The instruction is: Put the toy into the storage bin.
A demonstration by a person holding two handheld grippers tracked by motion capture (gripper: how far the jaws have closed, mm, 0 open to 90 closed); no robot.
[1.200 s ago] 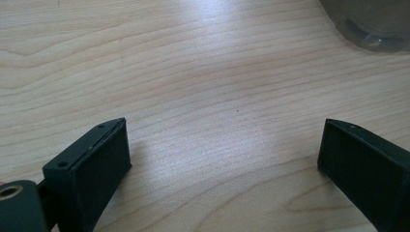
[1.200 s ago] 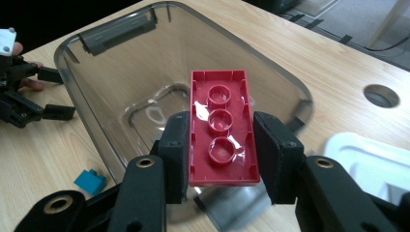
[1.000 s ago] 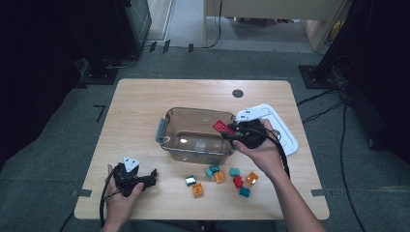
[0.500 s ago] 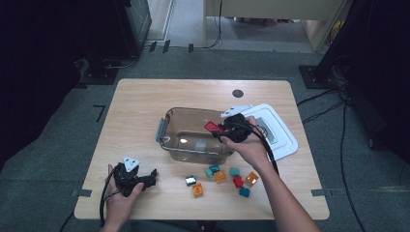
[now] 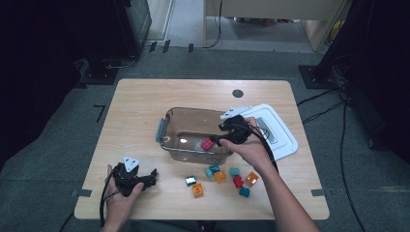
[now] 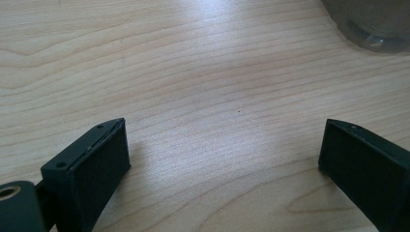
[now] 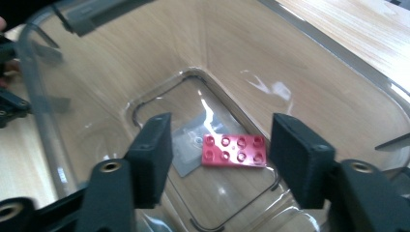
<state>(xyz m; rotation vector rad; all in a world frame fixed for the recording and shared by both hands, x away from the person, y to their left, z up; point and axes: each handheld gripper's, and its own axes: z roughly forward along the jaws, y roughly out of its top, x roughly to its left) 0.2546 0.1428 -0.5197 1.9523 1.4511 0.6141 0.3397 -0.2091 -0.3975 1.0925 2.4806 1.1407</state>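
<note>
The red two-by-four brick (image 7: pixel 234 151) now lies flat, studs up, on the floor of the clear plastic container (image 5: pixel 167 126), at mid-frame in the right gripper view; half a second ago it sat clamped between the right gripper's jaws above the container's right rim. The right gripper (image 7: pixel 220 145) hangs over the container's right side with its jaws spread to either side of the brick and touching nothing, so the brick reads as released. In the high view the brick (image 5: pixel 207 143) shows through the near wall, just left of the right gripper (image 5: pixel 227 131). That drop probably completes one brick of what looks like a sorting-into-the-box job. Seven small bricks (image 5: pixel 220 176) wait in a loose cluster on the wooden table (image 5: pixel 140 99), below the container at lower centre, in teal, orange and red. The white lid (image 5: pixel 275 130) lies beside the container, at the right of centre. The left gripper (image 5: pixel 138 179) rests at the lower left in the person's hand, unchanged over the last second, its jaws (image 6: pixel 222 159) wide apart over bare wood and empty.
</note>
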